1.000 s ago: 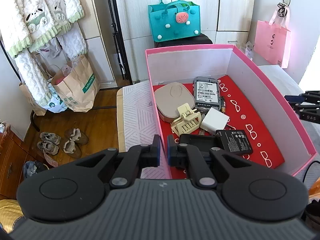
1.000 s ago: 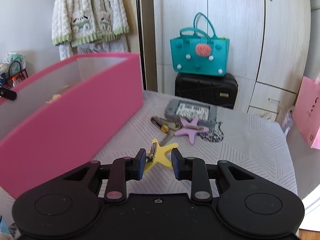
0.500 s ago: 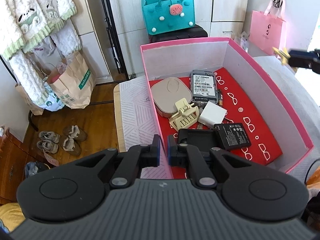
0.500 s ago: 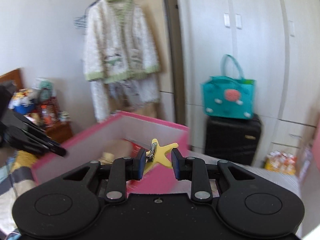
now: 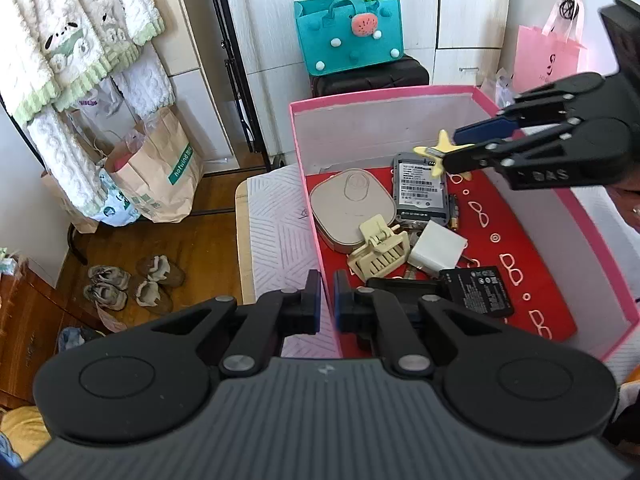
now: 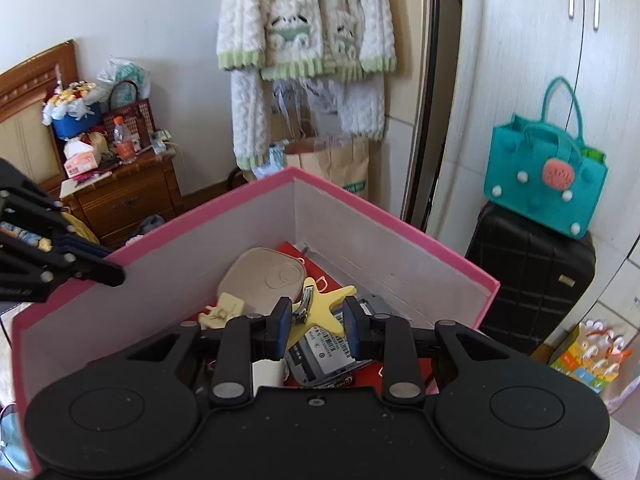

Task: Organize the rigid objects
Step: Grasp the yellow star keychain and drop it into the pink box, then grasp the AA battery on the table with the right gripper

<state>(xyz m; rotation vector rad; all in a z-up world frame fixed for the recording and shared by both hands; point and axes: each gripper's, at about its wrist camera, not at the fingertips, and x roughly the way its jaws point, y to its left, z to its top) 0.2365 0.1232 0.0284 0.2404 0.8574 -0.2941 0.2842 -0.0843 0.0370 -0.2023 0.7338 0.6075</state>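
The pink box with a red floor holds a beige rounded case, a grey labelled device, a cream claw clip, a white charger and a black battery. My left gripper is shut on the box's near-left wall. Reaching in from the right, my right gripper hangs above the far part of the box, shut on a yellow star hair clip. In the right wrist view the star clip sits between the pads of the right gripper, over the box.
The box rests on a white patterned cloth. A teal felt bag stands on a black suitcase behind it. A pink paper bag, brown paper bags, shoes on the floor and a wooden nightstand surround it.
My right gripper carried the yellow star clip up off the cloth and leftward over the pink box. The left gripper kept its hold on the box wall.
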